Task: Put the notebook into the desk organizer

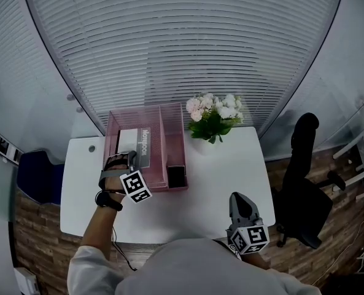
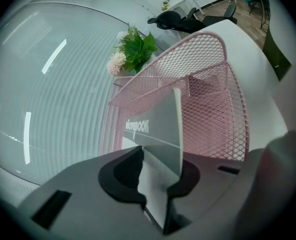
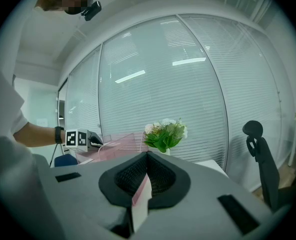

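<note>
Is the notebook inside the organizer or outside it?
Inside, at least partly: the notebook stands on edge in the desk organizer's left compartment, with the left tongs shut on it.

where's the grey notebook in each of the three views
Head view: grey notebook left of centre, in the pink mesh desk organizer's left compartment.
Left gripper view: centre, clamped in the left gripper.
Right gripper view: cannot make it out.
Shared landmark: the pink and white flower bouquet.
</note>
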### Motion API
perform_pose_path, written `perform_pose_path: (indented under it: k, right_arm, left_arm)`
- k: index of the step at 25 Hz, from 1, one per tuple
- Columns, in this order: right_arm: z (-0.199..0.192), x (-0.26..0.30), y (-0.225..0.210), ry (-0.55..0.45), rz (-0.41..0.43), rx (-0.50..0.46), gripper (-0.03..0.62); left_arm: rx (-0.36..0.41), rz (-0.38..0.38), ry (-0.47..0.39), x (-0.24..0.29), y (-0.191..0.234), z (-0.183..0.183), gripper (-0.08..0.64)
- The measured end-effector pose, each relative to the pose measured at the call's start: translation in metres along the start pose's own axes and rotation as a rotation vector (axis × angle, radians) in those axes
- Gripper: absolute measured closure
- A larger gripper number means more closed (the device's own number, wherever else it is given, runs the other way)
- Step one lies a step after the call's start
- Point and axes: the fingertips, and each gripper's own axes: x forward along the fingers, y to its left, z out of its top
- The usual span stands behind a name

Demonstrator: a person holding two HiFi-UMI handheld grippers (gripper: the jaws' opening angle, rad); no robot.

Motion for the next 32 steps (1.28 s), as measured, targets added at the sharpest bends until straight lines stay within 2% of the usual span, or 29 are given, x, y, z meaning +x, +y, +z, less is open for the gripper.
perform_pose_path:
  k: [5, 10, 20, 28, 32]
  right_arm:
    - [-0.002, 0.002, -0.003, 0.001, -0.002, 0.01, 0.578]
    - [-0.002, 0.004, -0.003, -0.002, -0.003, 0.014, 0.578]
    - [-0.002, 0.002, -0.009, -0.004, -0.025, 0.021, 0.578]
    - [-0.002, 0.005, -0.009, -0.001, -0.028, 0.024, 0.578]
    - [-0.004, 0.007, -0.01, -0.001, -0.032, 0.022, 0.578]
  left_arm:
    - [-0.005, -0.092, 0.009, 0.001, -0.002, -0.001, 0.469]
    - [0.001, -0.221, 0.029, -0.001, 0.0, 0.0, 0.383]
    - [0.006, -0.404, 0.037, -0.004, -0.005, 0.0, 0.348]
    - [-0.053, -0.658, 0.054, -0.012, -0.016, -0.006, 0.31]
    - [-0.086, -0.753, 0.056, -0.014, -0.021, -0.007, 0.291]
